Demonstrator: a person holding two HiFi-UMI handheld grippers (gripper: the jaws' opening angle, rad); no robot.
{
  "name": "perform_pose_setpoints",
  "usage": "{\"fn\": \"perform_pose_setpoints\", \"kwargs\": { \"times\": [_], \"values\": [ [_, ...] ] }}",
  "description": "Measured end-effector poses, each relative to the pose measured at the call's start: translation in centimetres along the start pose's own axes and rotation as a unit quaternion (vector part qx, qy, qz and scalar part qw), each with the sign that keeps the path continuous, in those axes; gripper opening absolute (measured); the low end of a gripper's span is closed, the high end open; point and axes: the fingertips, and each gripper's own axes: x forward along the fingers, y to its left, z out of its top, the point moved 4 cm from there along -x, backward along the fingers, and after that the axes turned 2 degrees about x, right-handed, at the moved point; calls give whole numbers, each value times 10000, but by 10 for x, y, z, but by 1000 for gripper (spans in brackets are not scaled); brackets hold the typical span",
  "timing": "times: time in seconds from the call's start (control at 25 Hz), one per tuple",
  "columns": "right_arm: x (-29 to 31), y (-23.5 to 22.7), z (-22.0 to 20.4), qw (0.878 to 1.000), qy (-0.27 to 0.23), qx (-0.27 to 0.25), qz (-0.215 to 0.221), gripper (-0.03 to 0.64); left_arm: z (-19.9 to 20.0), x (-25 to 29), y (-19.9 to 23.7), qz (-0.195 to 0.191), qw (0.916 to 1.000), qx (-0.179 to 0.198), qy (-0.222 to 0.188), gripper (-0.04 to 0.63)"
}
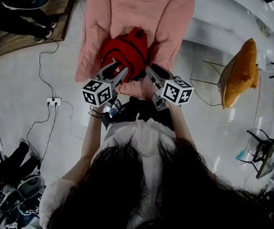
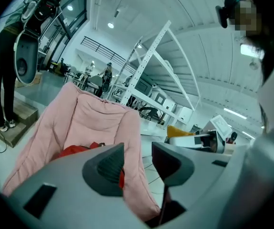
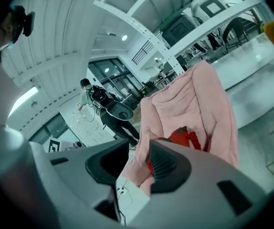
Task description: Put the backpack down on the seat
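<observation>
Past left gripper (image 1: 116, 71) and right gripper (image 1: 154, 71), both jaws spread, backpack (image 1: 127, 51) lies on seat (image 1: 171, 14).

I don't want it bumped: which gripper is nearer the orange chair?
Right. The right gripper hangs on the side of the red backpack toward the orange chair; the left gripper hangs on the backpack's far side, farther from it.

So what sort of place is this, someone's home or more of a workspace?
Probably a big lab or workshop hall, not a home: tall white metal racking, a power strip with loose cables on the bare floor, and another person carrying equipment. The red backpack lies on a pink seat.
</observation>
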Motion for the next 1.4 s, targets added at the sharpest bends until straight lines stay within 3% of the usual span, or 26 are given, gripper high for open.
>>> {"fn": "perform_pose_setpoints", "kwargs": {
  "times": [0.16,0.6,1.2,1.4],
  "values": [
    [-19,14,-5,9997,17,-235,-20,124,-9,-14,-13,-3,10000,-44,-25,137],
    [-62,23,-12,9980,194,-578,141,91,-16,-29,-58,21,9999,36,-157,117],
    [-214,12,-58,9972,3,-608,425,89,-78,-30,-209,6,9998,208,0,115],
    [-242,18,-75,9966,-47,-516,648,89,-92,-56,-240,234,9991,335,78,115]
  ]
}}
